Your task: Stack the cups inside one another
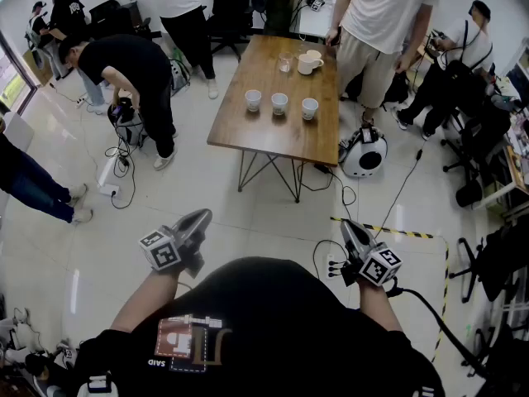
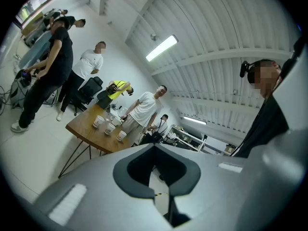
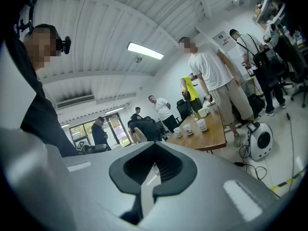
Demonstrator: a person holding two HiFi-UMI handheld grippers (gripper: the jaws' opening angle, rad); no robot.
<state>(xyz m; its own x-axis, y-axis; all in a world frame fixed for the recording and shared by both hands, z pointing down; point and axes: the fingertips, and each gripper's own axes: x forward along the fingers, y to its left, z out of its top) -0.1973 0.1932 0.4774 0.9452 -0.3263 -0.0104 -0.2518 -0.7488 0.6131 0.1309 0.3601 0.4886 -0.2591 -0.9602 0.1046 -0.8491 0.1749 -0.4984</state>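
Cups (image 1: 279, 102), three white ones in a row, stand apart from one another on the wooden table (image 1: 281, 139) well ahead of me, with a glass (image 1: 285, 62) and some white crockery (image 1: 310, 62) at its far end. I hold both tongs near my body, well short of that table. The left gripper (image 1: 197, 218) has its jaws pressed together on nothing, and the right gripper (image 1: 347, 227) is likewise closed and empty.

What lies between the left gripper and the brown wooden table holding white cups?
Only pale tiled floor lies between left gripper and wooden table: head view.
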